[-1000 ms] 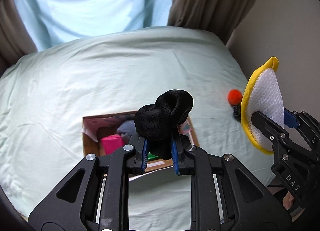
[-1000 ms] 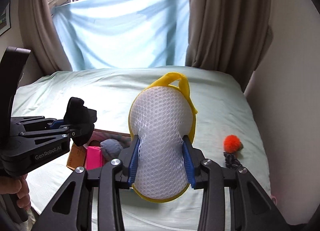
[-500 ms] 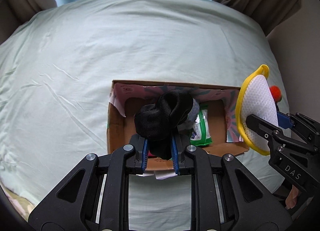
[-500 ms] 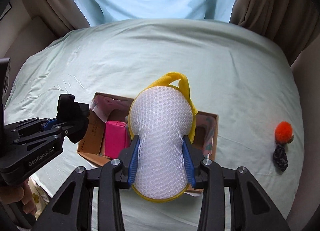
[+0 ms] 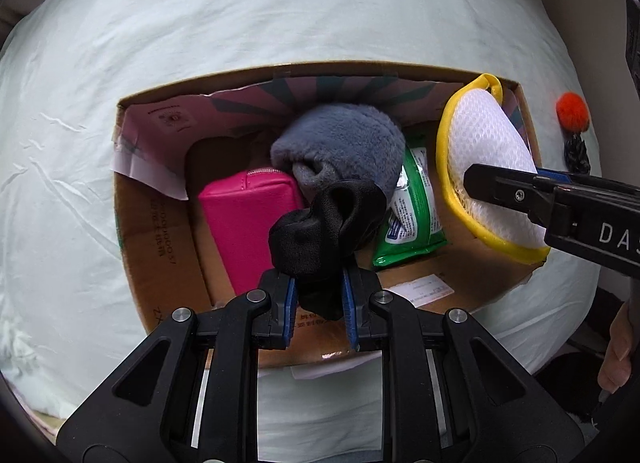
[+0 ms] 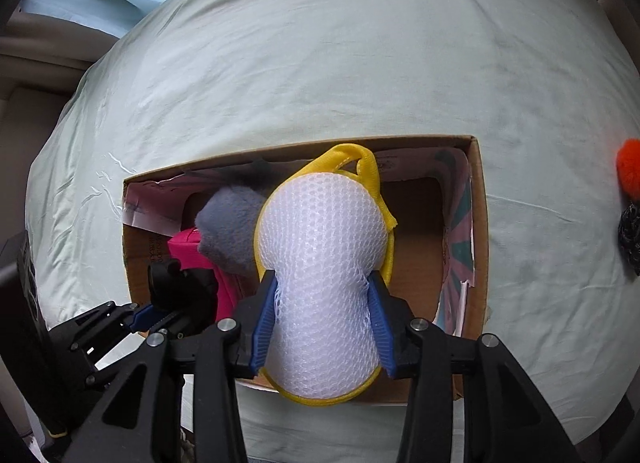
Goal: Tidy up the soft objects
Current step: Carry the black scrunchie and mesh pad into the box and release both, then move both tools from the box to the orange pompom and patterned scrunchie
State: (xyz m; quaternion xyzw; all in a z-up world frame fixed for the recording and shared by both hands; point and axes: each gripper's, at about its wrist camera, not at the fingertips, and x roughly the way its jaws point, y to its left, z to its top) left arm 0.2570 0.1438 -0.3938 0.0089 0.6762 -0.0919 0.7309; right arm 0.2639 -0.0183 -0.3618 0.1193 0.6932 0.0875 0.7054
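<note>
An open cardboard box (image 5: pixel 160 223) (image 6: pixel 478 223) lies on the pale green bed. My left gripper (image 5: pixel 319 295) is shut on a black sock (image 5: pixel 320 231) and holds it over the box's near middle. My right gripper (image 6: pixel 325 323) is shut on a white mesh sponge with yellow trim (image 6: pixel 324 263) (image 5: pixel 486 167), held over the box's right part. Inside the box lie a pink pouch (image 5: pixel 244 223), a grey fluffy item (image 5: pixel 340 147) and a green wipes pack (image 5: pixel 412 215).
An orange pom-pom with a dark tail (image 5: pixel 573 113) (image 6: pixel 628 179) lies on the sheet to the right of the box. The bed sheet (image 5: pixel 280 3) spreads around the box. Curtains show at the top corners.
Both grippers have come down and forward toward the box, which now looks much larger. The sock and the sponge stay gripped and now hang over the box opening.
</note>
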